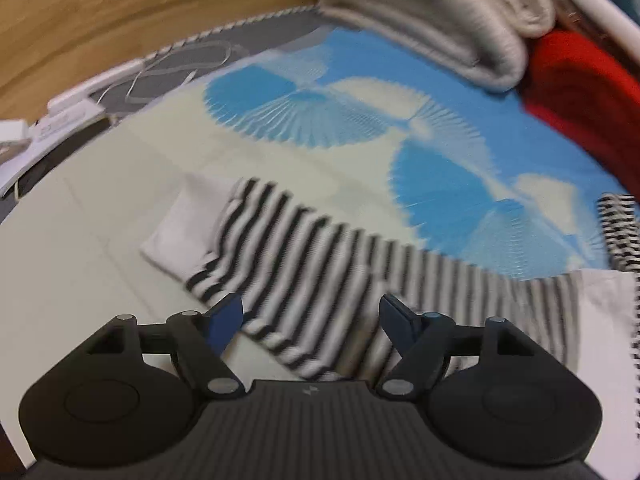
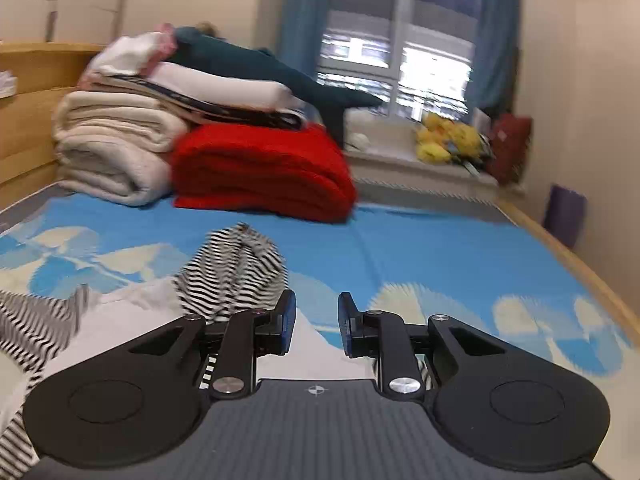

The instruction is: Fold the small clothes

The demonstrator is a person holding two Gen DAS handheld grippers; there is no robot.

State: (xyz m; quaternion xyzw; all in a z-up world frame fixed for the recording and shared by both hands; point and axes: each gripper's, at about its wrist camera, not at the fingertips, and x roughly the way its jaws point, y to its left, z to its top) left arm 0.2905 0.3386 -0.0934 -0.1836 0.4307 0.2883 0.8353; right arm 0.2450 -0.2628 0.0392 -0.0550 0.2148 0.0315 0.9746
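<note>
**Striped garment spread on the mat, both grippers empty**

Nearest in the left wrist view, the left gripper (image 1: 311,316) stands wide, its blue pads well apart with nothing between them, hovering over the near hem of the striped garment (image 1: 304,276). That garment — black-and-white stripes with plain white panels — lies stretched across the near part of the mat (image 1: 460,112), one white sleeve reaching toward the mat's left edge.

In the right wrist view, the right gripper (image 2: 316,326) has its fingers narrow, a small gap between the pads, and no cloth in that gap. A white panel of the garment lies under it, and a bunched striped part (image 2: 236,268) rises just beyond its left finger.

Farther off, the blue-and-cream mat runs to the far edge, where a folded red blanket (image 2: 260,172) sits beside a rolled cream blanket (image 2: 112,152) at the far left corner — more folded cloth is stacked on top. Behind them stand a window (image 2: 400,40) and blue curtains (image 2: 300,12).
</note>
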